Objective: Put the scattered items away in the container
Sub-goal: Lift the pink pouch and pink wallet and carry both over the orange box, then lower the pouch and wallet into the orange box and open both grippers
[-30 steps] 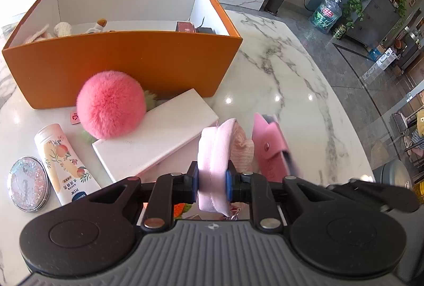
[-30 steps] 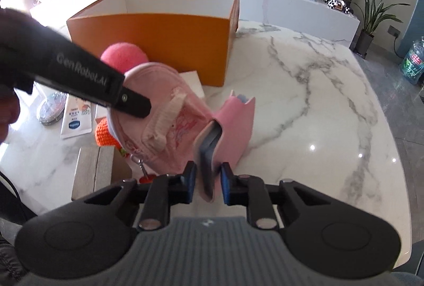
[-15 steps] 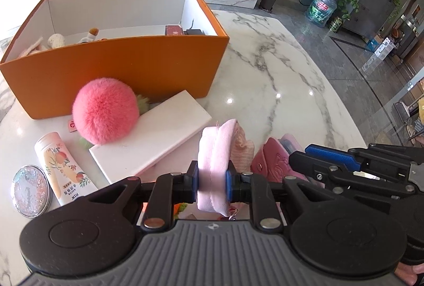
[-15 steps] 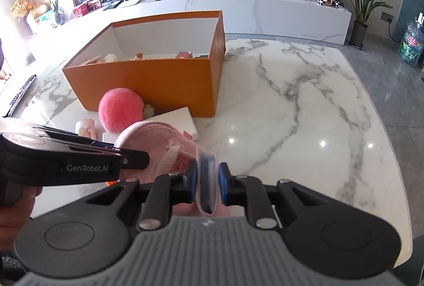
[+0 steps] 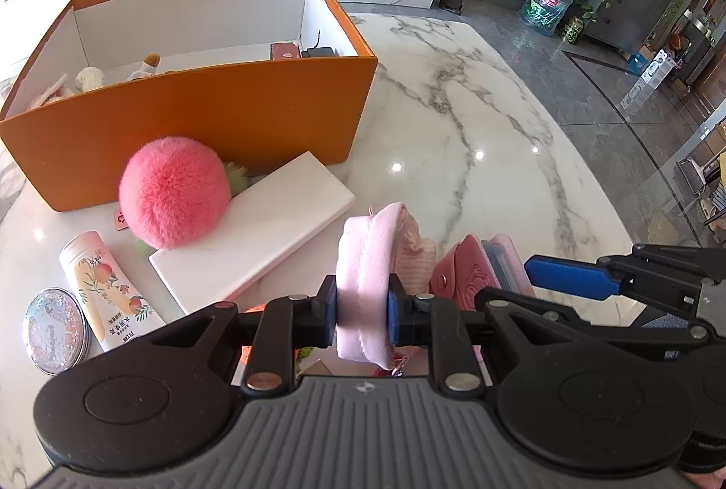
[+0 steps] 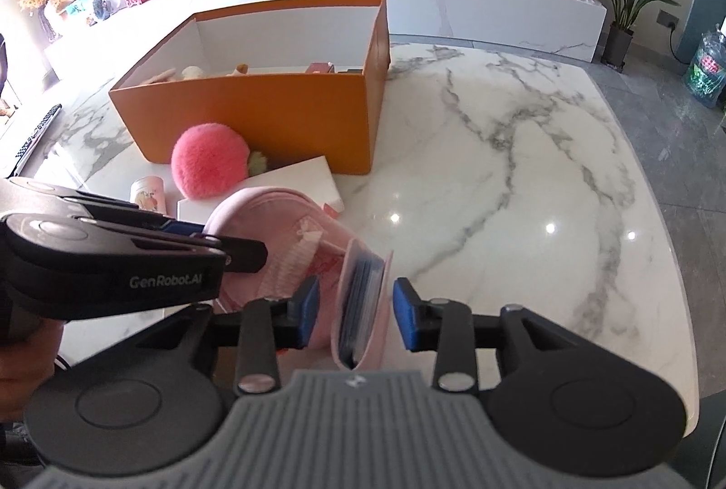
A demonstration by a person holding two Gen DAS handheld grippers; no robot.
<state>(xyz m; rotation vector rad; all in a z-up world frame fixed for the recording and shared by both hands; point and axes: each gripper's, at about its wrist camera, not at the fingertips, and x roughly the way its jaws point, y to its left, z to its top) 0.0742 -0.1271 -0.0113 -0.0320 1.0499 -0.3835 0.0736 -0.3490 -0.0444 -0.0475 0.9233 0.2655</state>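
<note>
Spanning both views: a white marble tabletop (image 6: 522, 180) with grey veins, carrying everything. Standing toward its far left part: an open orange box (image 5: 218, 117) with white inner walls, already holding several small items, among them a plush toy (image 5: 145, 65) and a dark red box (image 5: 285, 50) at its right end. Lying flat just in front of the orange box: a white rectangular slab (image 5: 254, 235), one corner almost touching the box's front wall. Resting partly on that slab and against the box front: a fluffy pink pom-pom (image 5: 174, 192). Lying nearer the left edge of the tabletop: a peach-printed tube (image 5: 106, 289), and beside it a round glitter compact (image 5: 54, 330).

Gripping a pale pink cloth pouch (image 5: 367, 285) by its padded rim: the left claw (image 5: 361, 310), clenched firmly on the fabric, the pouch hanging toward the near edge of the tabletop. Sitting just right of the pouch: a pink card holder (image 6: 363, 303) with a darker snap flap, standing on edge between the pads of the right claw (image 6: 356, 314). Opening right now: the right claw's jaws, both blue pads (image 6: 406, 319) standing clear of the card holder with gaps on either side, gripping nothing.
</note>
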